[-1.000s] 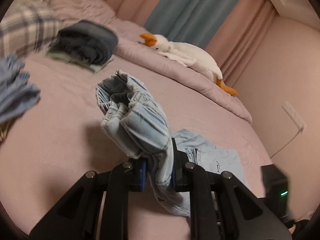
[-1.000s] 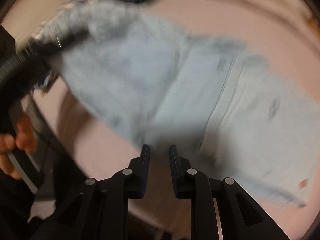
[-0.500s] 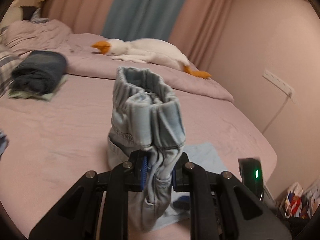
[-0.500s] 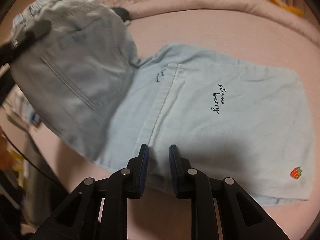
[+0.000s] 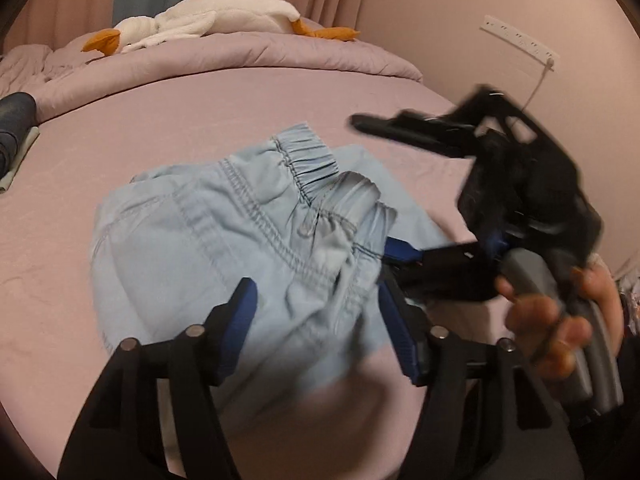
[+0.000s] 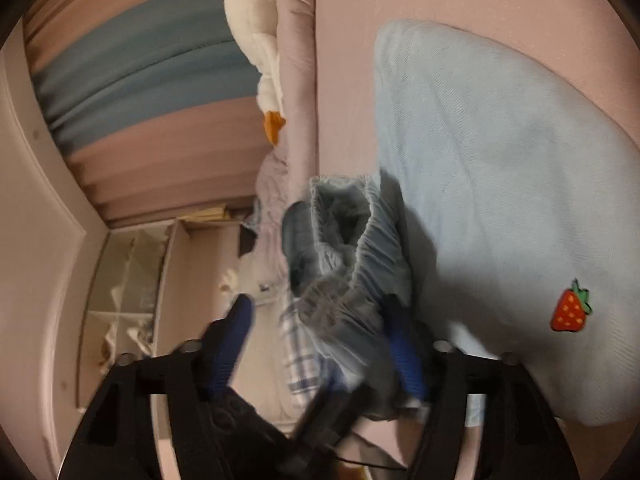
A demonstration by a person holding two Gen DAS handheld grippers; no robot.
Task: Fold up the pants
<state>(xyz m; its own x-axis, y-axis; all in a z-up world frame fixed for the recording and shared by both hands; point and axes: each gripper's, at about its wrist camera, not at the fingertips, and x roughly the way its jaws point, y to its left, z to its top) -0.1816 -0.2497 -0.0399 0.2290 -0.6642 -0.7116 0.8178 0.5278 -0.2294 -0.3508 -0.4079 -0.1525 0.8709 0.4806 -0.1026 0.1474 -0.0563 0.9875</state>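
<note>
Light blue pants lie folded on the pink bed, elastic waistband on top. My left gripper is open, its jaws wide apart with the pants fabric loose between them. The right gripper shows at the right of the left wrist view, held by a hand, jaws spread at the waistband edge. In the right wrist view the right gripper is open around the bunched waistband. The pants leg with a strawberry patch lies flat to its right.
A white plush goose lies on the rolled pink duvet at the back. A dark folded garment sits at the far left. A wall with a power strip is on the right. Shelves stand beside the bed.
My left gripper lowered the bunched waistband onto the bed and opened, letting it go. My right gripper went from shut to open and moved up to the waistband.
</note>
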